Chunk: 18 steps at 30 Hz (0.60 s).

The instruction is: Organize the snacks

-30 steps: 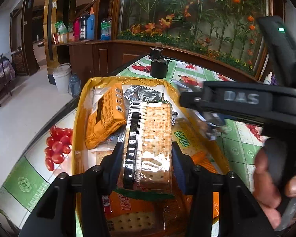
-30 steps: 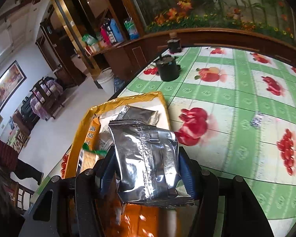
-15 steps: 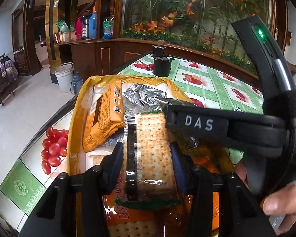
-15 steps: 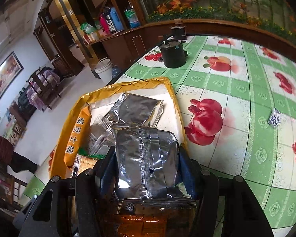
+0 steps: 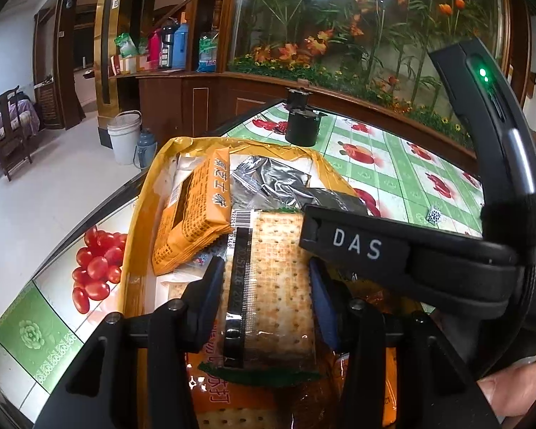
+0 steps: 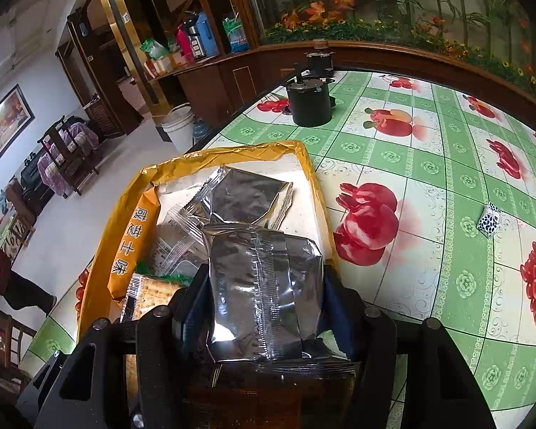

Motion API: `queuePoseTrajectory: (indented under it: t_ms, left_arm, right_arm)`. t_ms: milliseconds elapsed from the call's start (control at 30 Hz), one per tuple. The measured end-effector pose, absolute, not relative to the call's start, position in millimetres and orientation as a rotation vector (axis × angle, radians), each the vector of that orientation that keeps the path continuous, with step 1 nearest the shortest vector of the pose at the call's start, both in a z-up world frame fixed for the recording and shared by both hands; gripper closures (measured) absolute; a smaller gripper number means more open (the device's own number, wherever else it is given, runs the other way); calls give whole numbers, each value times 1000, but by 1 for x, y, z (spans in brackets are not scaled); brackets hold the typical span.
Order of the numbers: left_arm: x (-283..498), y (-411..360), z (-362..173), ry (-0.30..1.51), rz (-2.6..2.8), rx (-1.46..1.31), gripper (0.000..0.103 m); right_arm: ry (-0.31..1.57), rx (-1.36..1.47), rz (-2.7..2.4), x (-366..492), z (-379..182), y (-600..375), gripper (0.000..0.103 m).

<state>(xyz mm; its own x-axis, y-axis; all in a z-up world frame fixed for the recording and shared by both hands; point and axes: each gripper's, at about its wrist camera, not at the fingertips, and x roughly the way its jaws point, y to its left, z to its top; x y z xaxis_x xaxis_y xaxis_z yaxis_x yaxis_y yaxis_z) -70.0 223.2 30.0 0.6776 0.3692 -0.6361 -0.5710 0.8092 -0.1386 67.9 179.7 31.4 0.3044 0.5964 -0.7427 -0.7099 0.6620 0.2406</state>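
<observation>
My left gripper (image 5: 264,286) is shut on a clear-wrapped cracker pack (image 5: 271,286) and holds it over a yellow tray (image 5: 135,236). My right gripper (image 6: 264,296) is shut on a silver foil packet (image 6: 264,293), held over the same yellow tray (image 6: 311,175). The tray holds an orange snack pack (image 5: 196,211), also in the right wrist view (image 6: 132,246), a second silver packet (image 6: 250,196) and clear wrappers. The right gripper's black body (image 5: 411,254) crosses the left wrist view, just right of the cracker pack.
The tray sits near the left edge of a table with a green and white fruit-print cloth (image 6: 428,164). A black pot (image 6: 309,102) stands at the far end. A small black-and-white wrapped item (image 6: 489,220) lies on the cloth to the right.
Both grippers have moved lower toward the tray with their packs still held. The right gripper's body has shifted left and lower across the left wrist view.
</observation>
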Motion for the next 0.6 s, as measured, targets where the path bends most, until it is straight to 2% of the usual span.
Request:
queuePoseTrajectory:
  t_ms: [600]
  left_arm:
    - [-82,227,33,576,588,-378,57]
  right_arm:
    - [894,-158,866,66,31,180,39]
